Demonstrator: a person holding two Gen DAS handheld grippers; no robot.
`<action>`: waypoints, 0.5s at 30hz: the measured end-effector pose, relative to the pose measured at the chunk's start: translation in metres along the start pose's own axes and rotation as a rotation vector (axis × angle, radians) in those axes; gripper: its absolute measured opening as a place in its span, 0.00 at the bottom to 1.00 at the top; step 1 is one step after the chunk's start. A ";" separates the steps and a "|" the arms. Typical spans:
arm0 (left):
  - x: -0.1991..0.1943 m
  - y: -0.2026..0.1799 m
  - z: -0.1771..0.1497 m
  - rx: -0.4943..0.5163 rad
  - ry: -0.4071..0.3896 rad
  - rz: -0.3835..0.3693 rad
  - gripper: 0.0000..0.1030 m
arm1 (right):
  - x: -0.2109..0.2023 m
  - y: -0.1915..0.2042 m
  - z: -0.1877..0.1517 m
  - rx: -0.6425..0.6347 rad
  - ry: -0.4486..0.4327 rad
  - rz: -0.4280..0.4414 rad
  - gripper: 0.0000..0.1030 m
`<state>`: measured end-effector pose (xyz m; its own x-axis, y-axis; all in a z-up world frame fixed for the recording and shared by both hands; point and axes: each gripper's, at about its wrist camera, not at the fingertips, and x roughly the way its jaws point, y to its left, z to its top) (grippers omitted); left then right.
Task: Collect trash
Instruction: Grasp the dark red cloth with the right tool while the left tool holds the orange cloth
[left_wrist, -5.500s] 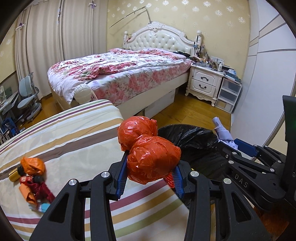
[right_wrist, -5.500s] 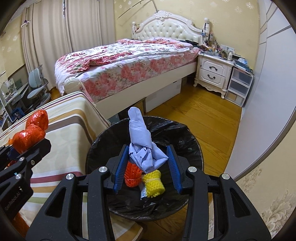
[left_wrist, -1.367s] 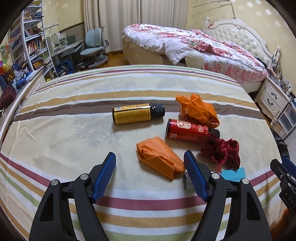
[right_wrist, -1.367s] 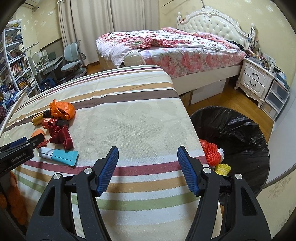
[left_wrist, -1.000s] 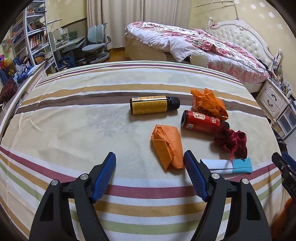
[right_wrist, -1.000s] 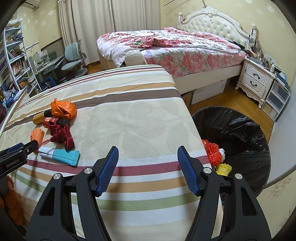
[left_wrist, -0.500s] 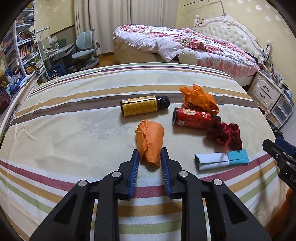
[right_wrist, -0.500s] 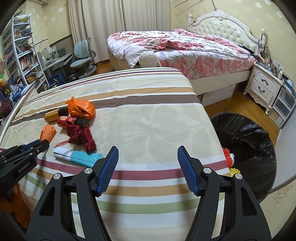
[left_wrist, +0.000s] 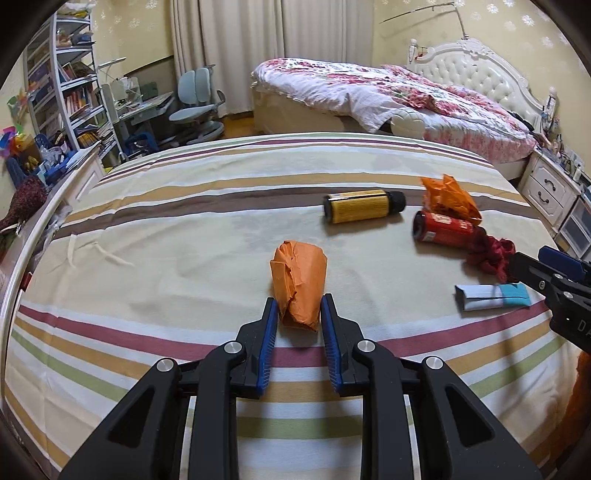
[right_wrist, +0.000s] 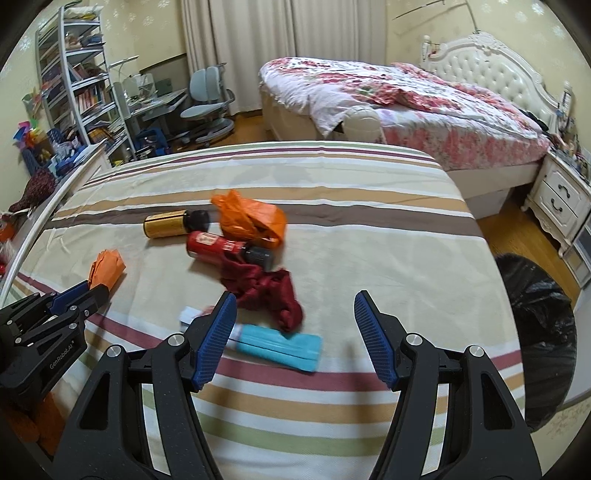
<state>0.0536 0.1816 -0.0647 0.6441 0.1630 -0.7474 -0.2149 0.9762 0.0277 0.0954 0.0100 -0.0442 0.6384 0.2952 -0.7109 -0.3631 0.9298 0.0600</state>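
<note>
Since a second ago our left gripper pinches the orange wad; right gripper gapes empty; crumpled paper may slip.

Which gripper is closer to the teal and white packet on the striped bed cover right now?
Right. The right gripper hangs open just above the teal and white packet, while the left gripper is off to the side, shut on the orange wad.

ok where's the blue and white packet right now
In the right wrist view the blue and white packet lies flat on the striped bedspread, just in front of the dark red cloth, partly behind the open right claw's left finger.
</note>
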 end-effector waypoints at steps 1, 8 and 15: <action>0.000 0.003 0.000 -0.006 0.001 0.001 0.24 | 0.002 0.003 0.001 -0.007 0.004 0.001 0.63; 0.000 0.012 -0.001 -0.034 0.000 -0.009 0.24 | 0.022 0.014 0.004 -0.030 0.062 -0.002 0.63; 0.000 0.013 -0.001 -0.037 -0.005 -0.020 0.24 | 0.022 0.015 -0.001 -0.043 0.082 -0.001 0.32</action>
<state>0.0504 0.1938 -0.0650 0.6523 0.1445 -0.7441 -0.2288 0.9734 -0.0116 0.1031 0.0305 -0.0593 0.5821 0.2736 -0.7657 -0.3923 0.9193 0.0302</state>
